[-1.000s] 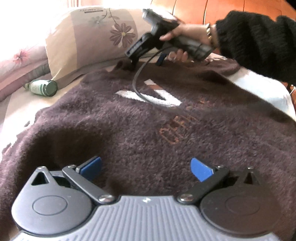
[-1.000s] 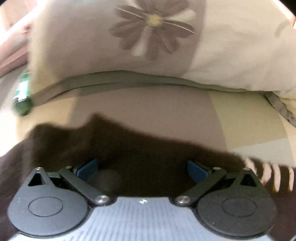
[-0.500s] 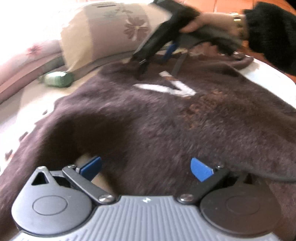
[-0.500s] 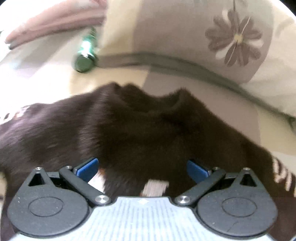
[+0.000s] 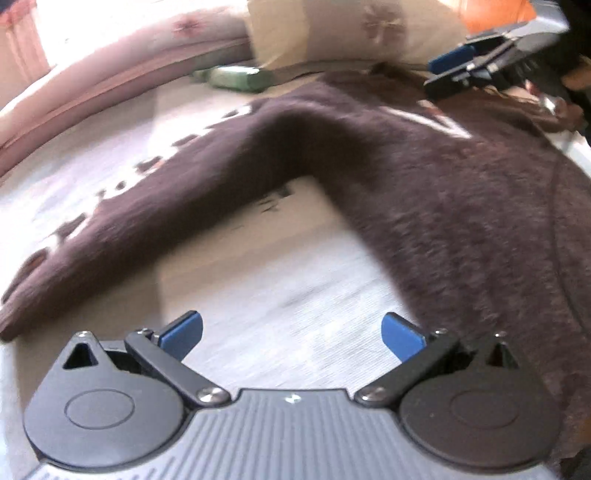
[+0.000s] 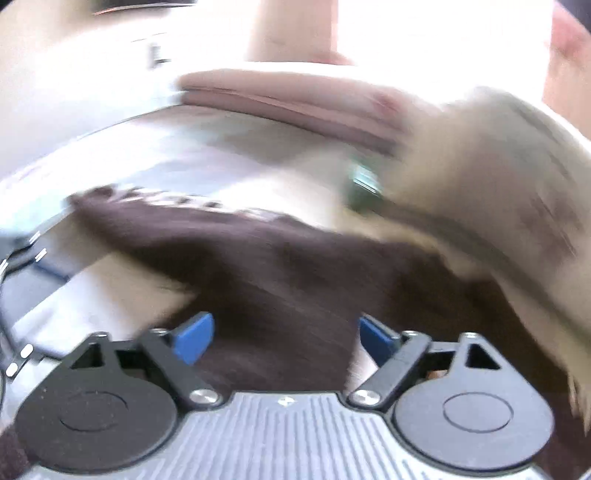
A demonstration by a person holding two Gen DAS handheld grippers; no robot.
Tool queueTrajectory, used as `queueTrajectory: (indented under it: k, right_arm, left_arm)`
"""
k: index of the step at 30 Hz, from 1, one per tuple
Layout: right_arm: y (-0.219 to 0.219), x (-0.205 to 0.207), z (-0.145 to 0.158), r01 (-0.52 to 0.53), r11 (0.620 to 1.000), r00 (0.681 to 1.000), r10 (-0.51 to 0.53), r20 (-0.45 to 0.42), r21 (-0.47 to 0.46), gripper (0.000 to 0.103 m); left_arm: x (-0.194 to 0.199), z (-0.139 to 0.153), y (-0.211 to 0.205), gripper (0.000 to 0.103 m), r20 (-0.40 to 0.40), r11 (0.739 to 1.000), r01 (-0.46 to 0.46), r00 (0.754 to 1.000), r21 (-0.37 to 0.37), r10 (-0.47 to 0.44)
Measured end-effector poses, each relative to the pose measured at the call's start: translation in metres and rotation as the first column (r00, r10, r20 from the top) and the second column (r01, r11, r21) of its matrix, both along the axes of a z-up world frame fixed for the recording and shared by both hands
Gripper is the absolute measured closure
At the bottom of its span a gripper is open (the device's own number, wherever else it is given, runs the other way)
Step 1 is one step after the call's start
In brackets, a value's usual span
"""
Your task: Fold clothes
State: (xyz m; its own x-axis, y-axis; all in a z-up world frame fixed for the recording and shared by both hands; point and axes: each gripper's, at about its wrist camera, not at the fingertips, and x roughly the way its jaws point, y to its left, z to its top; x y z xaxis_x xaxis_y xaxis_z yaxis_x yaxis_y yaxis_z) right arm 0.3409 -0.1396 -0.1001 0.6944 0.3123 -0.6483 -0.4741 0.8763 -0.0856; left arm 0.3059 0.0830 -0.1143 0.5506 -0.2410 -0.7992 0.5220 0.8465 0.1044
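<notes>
Spread wide, my left gripper (image 5: 291, 334) holds nothing; its two blue pads (image 5: 183, 332) hang over bare bedsheet (image 5: 258, 280), a pale, flat-woven cloth with faint print, and I cannot tell whether they touch it. Just beyond the pads lies the brown sweater (image 5: 461, 206), a thick, fuzzy knit spread flat on the sheet. Its sleeve (image 5: 155, 206) runs out to the left of the body in a long bent arm, making an angle that frames the bare patch under my left gripper, and pale marks edge the sleeve's far side. A white V-shaped mark (image 5: 443, 118) sits high on the sweater's chest.

On my other hand, the right gripper (image 6: 286, 338) is also parted, a little less widely, with the dark knit directly below and between its blue pads (image 6: 194, 339). The view is badly blurred, so I cannot tell whether those pads press the wool or float just over it; nothing is pinched between them. From the left wrist view that same gripper (image 5: 465, 70) sits at the sweater's far edge, near the collar.

Past the sweater's collar a small green bottle (image 5: 236, 77) lies on its side on the sheet. Behind it rests a soft beige pillow (image 5: 351, 33) with a faded flower print, and left of that a pink cushion (image 5: 110, 70) in bright glare.
</notes>
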Motion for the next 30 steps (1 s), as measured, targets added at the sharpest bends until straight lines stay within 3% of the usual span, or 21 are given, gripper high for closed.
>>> queueTrajectory:
  k: [2, 5, 8, 11, 13, 15, 17, 19, 21, 23, 24, 26, 29, 30]
  right_arm:
    - [0.041, -0.006, -0.005, -0.122, 0.989, 0.989, 0.128, 0.076, -0.082, 0.023]
    - [0.076, 0.010, -0.032, -0.178, 0.954, 0.972, 0.209, 0.107, -0.240, 0.025]
    - [0.111, 0.026, -0.058, -0.222, 0.892, 0.949, 0.291, 0.124, -0.393, 0.027]
    - [0.145, 0.042, -0.084, -0.252, 0.805, 0.919, 0.373, 0.127, -0.537, 0.031]
    - [0.144, 0.055, -0.093, -0.244, 0.795, 0.929, 0.356, 0.102, -0.555, 0.038]
    - [0.140, 0.067, -0.088, -0.257, 0.832, 0.943, 0.327, 0.061, -0.492, 0.041]
    - [0.137, 0.074, -0.084, -0.275, 0.845, 0.948, 0.318, 0.017, -0.458, 0.048]
    - [0.136, 0.082, -0.081, -0.281, 0.878, 0.957, 0.288, -0.041, -0.388, 0.076]
    - [0.135, 0.086, -0.077, -0.281, 0.899, 0.960, 0.266, -0.091, -0.337, 0.081]
    - [0.133, 0.088, -0.068, -0.313, 0.921, 0.944, 0.274, -0.183, -0.232, 0.079]
    - [0.131, 0.087, -0.062, -0.336, 0.925, 0.931, 0.297, -0.213, -0.179, 0.073]
    - [0.125, 0.085, -0.055, -0.331, 0.936, 0.926, 0.298, -0.233, -0.118, 0.068]
    - [0.108, 0.074, -0.042, -0.264, 0.963, 0.943, 0.245, -0.225, -0.056, 0.063]
    - [0.102, 0.071, -0.038, -0.240, 0.970, 0.948, 0.226, -0.222, -0.036, 0.053]
  left_arm:
    - [-0.002, 0.002, 0.008, 0.001, 0.004, 1.000, -0.020, 1.000, -0.001, 0.020]
    - [-0.005, 0.005, 0.020, 0.001, 0.011, 0.999, -0.038, 0.999, -0.007, 0.038]
    - [-0.006, 0.006, 0.028, 0.001, 0.021, 0.999, -0.041, 0.999, -0.022, 0.042]
    - [-0.005, 0.007, 0.033, 0.001, 0.050, 0.998, -0.038, 0.998, -0.041, 0.040]
    - [-0.004, 0.009, 0.036, 0.001, 0.065, 0.997, -0.041, 0.997, -0.062, 0.045]
    - [-0.003, 0.010, 0.038, 0.001, 0.075, 0.995, -0.040, 0.996, -0.087, 0.047]
    - [-0.003, 0.011, 0.040, 0.001, 0.078, 0.993, -0.030, 0.996, -0.116, 0.039]
    - [-0.004, 0.010, 0.041, 0.001, 0.083, 0.991, -0.032, 0.996, -0.128, 0.043]
    - [-0.005, 0.010, 0.042, 0.001, 0.086, 0.991, -0.044, 0.995, -0.128, 0.055]
    - [-0.006, 0.011, 0.045, 0.001, 0.082, 0.989, -0.043, 0.995, -0.142, 0.055]
    - [-0.005, 0.011, 0.046, 0.001, 0.079, 0.988, -0.040, 0.995, -0.150, 0.053]
    - [-0.001, 0.014, 0.048, 0.001, 0.078, 0.987, -0.040, 0.996, -0.155, 0.052]
    - [0.010, 0.024, 0.047, 0.001, 0.097, 0.989, -0.048, 0.993, -0.138, 0.061]
    - [0.018, 0.029, 0.044, 0.001, 0.109, 0.990, -0.039, 0.993, -0.136, 0.054]
